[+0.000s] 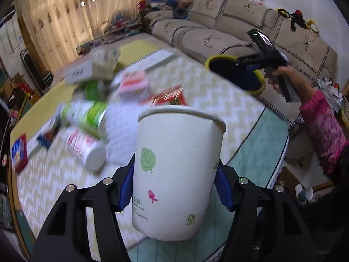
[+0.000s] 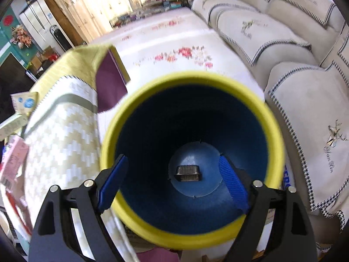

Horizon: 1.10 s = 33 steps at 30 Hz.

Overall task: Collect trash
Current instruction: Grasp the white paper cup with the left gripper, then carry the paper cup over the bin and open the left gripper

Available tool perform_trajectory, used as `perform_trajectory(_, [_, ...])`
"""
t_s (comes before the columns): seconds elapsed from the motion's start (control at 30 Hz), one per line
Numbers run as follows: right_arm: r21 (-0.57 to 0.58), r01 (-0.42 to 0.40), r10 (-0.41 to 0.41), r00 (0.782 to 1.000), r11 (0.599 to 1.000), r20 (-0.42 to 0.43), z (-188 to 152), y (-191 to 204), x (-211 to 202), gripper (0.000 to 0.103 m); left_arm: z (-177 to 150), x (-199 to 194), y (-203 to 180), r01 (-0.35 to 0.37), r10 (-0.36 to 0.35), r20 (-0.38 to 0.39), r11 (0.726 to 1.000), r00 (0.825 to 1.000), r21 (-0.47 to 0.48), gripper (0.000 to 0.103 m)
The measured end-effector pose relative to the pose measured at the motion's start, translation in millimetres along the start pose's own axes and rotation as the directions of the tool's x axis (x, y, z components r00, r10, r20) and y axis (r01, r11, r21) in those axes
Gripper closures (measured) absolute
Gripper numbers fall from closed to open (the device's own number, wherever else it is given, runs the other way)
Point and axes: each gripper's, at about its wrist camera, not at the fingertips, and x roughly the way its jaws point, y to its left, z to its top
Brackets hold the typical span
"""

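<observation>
Beige sofa cushions line the far side of the room, beside a table under a chevron-patterned cloth. Blurred litter lies scattered on that cloth: green-labelled bottles, a red packet. Off the table's edge, the right gripper clamps the yellow rim of a blue bin, one pad inside, one outside. Nearer, the left gripper pinches a white paper cup upright between its blue pads, held above the table.
</observation>
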Motion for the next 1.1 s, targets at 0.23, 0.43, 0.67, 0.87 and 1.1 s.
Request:
perform_trajectory(0.23, [-0.018,-0.003,0.005,0.992,1.0,0.127,-7,-18,-72,0.018,74,35,-42,0.055,-0.057,0.015,0.994,0.998,0.094,0.04])
perform_trajectory(0.43, [0.0,0.002,-0.002,0.981,1.0,0.194,-23,-50,-114,0.017,149,90,-95,0.13,-0.126,-0.035,0.976,0.991,0.174,0.039])
perform_trajectory(0.67, [0.052,0.036,-0.048,0.968,0.998,0.246,-42,-87,-145,0.016,207,171,-142,0.153,-0.134,-0.12,0.974,0.984,0.168,0.039])
perform_trajectory(0.87, [0.072,0.061,-0.077,0.97,0.996,0.232,-50,-109,-146,0.015,226,222,-172,0.14,-0.112,-0.164,0.975,0.98,0.175,0.038])
perform_trajectory(1.1, [0.076,0.063,-0.077,0.976,0.995,0.203,-52,-112,-137,0.015,252,256,-181,0.087,-0.066,-0.14,0.985,0.988,0.149,0.016])
